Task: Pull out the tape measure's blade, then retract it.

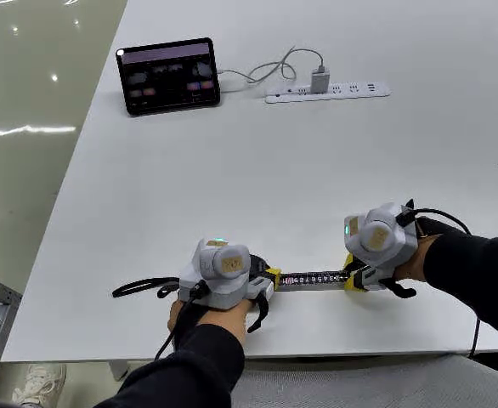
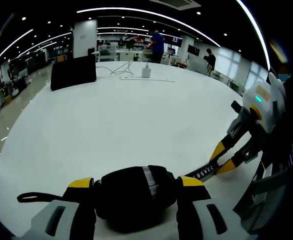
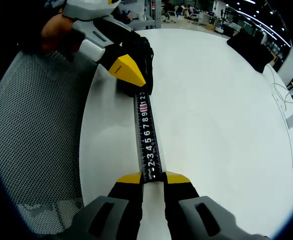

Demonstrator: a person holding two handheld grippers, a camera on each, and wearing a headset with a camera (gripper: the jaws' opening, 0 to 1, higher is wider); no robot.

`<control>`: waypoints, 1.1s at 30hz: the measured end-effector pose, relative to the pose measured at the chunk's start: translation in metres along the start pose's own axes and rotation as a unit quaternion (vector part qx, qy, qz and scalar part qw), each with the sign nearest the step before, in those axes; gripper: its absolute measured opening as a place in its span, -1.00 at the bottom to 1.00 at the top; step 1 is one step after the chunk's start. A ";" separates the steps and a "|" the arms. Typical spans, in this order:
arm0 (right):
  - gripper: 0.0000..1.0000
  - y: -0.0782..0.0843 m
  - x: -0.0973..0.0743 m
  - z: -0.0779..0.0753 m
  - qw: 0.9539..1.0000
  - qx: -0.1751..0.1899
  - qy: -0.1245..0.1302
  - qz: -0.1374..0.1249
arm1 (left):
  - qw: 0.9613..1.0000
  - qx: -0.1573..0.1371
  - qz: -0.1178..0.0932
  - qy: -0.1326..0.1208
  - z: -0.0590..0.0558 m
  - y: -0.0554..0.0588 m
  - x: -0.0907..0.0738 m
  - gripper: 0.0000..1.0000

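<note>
**Blade stretched between your two tools**

Your left tool (image 2: 136, 183) clamps its yellow-tipped jaws on either side of the tape measure (image 2: 136, 200). It is a rounded, matte black case with a shiny grey band, resting on the smooth white surface (image 1: 257, 170) near the front edge. A thin black strap (image 1: 138, 287) lies flat beside it. Your right tool (image 3: 154, 178) pinches the free end of the blade (image 3: 147, 135), a narrow, flat strip printed with black numerals. The blade runs straight from the case to that tool. At the far side sit a dark, glossy tablet (image 1: 168, 75) and a long white power strip (image 1: 334, 89).
</note>
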State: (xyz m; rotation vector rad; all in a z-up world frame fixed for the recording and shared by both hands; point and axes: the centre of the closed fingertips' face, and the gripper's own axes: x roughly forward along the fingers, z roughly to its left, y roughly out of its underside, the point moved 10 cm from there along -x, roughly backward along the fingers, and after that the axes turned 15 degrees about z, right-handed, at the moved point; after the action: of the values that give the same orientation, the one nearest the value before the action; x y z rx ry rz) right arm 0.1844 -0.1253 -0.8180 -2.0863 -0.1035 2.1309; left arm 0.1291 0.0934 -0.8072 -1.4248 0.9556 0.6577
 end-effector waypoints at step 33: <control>-0.79 -0.017 0.004 0.005 1.000 -0.004 0.004 -0.014 | 1.000 -0.002 0.002 0.002 0.001 -0.001 0.001 0.23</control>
State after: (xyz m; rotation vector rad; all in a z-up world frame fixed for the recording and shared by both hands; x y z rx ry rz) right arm 0.1804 -0.1078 -0.8189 -2.0843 -0.1400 2.1087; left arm 0.1300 0.0939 -0.8075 -1.4292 0.9606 0.6600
